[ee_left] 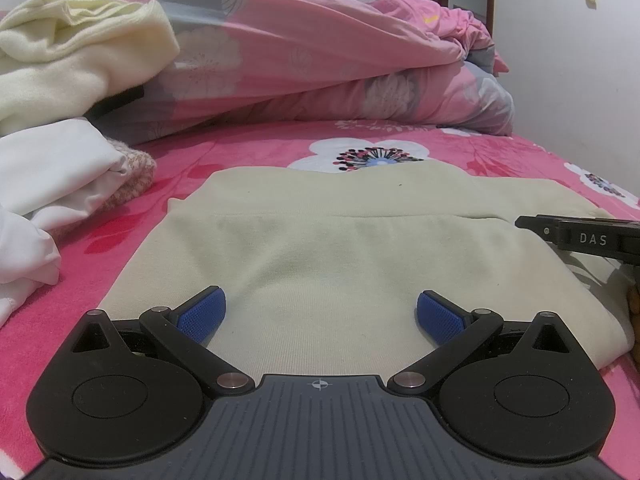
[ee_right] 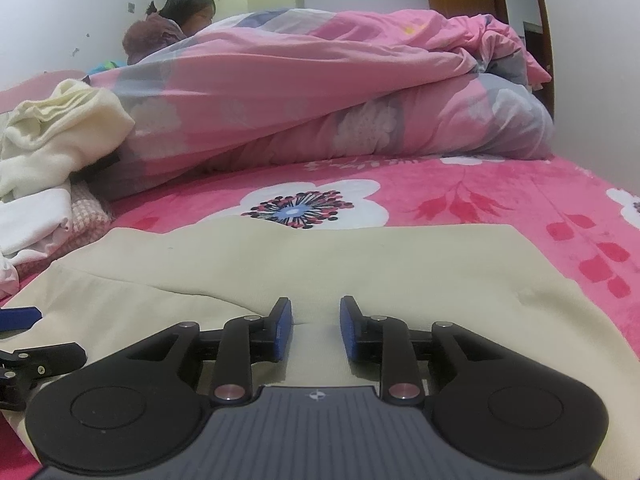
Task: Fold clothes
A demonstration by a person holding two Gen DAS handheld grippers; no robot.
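Observation:
A cream garment lies flat on the pink flowered bedsheet, with a folded layer on its near part. My left gripper rests low over its near edge, its blue pads spread wide and nothing between them. In the right wrist view the same garment fills the foreground. My right gripper sits on it with a narrow gap between the pads; the cloth lies beneath them and is not pinched. That right gripper shows at the right edge of the left wrist view. A blue pad of the left gripper peeks in at the left.
A pink flowered quilt is bunched across the far side of the bed. A pile of pale yellow clothes and white clothes sits at the left. A person is behind the quilt. A white wall bounds the right.

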